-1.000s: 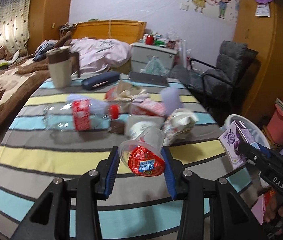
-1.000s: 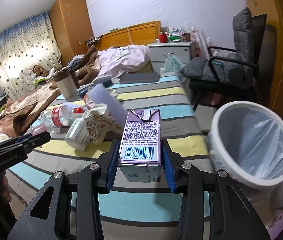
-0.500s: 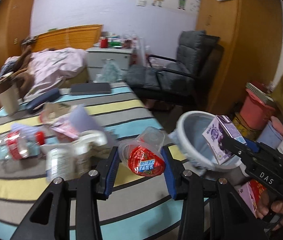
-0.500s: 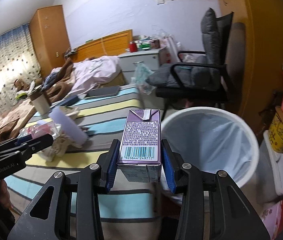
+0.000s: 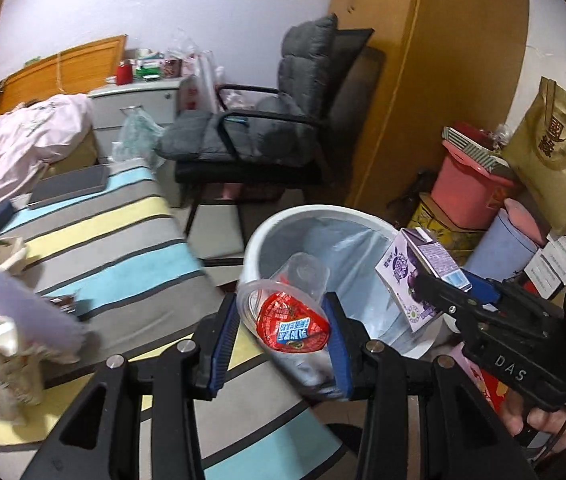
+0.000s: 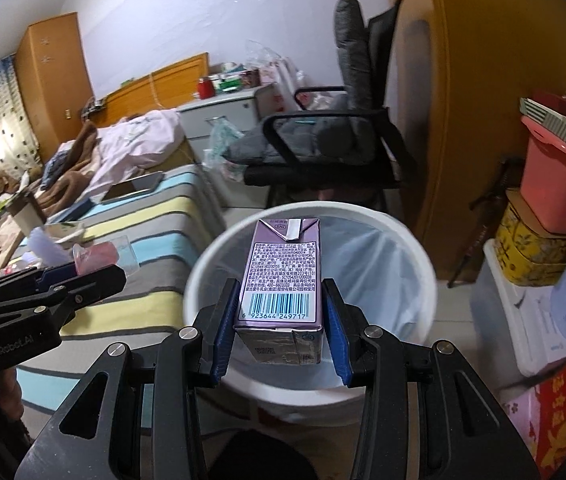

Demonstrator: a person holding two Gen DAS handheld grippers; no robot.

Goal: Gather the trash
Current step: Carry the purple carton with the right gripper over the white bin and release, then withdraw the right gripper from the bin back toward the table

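Grippers both loaded, both at the bin. The left gripper (image 5: 283, 332) is clamped on a clear plastic cup (image 5: 287, 300) with a red foil lid, blue pads pressing its sides, the cup tilted with the lid facing the camera. It hangs at the near edge of the white trash bin (image 5: 267, 232), right where the striped table (image 5: 123, 248) ends beside the bin. The right gripper (image 6: 281, 316) grips a purple drink carton (image 6: 283, 276) upright between its pads, barcode toward the lens, and it sits squarely over the bin's (image 6: 415, 240) open mouth, the pale liner (image 6: 375, 276) showing behind the carton. From the left wrist view the carton (image 5: 415, 276) shows just right of the bin's rim, held by the black right gripper (image 5: 449, 284), with fingers (image 5: 539, 424) of the person's hand wrapped under its handle. From the right wrist view the left gripper (image 6: 83, 268) shows to the left of the bin, over the table (image 6: 155, 216). Left of the bin, on the table, more litter lies: crumpled wrappers (image 5: 7, 352) and a purple-grey scrap (image 5: 23, 308). Behind the bin stands a black chair (image 5: 283, 120) with grey cushions. Right of the bin, a pink bucket (image 5: 471, 184) is stacked on boxes, and a gold bag (image 5: 555, 152) leans on the wall.
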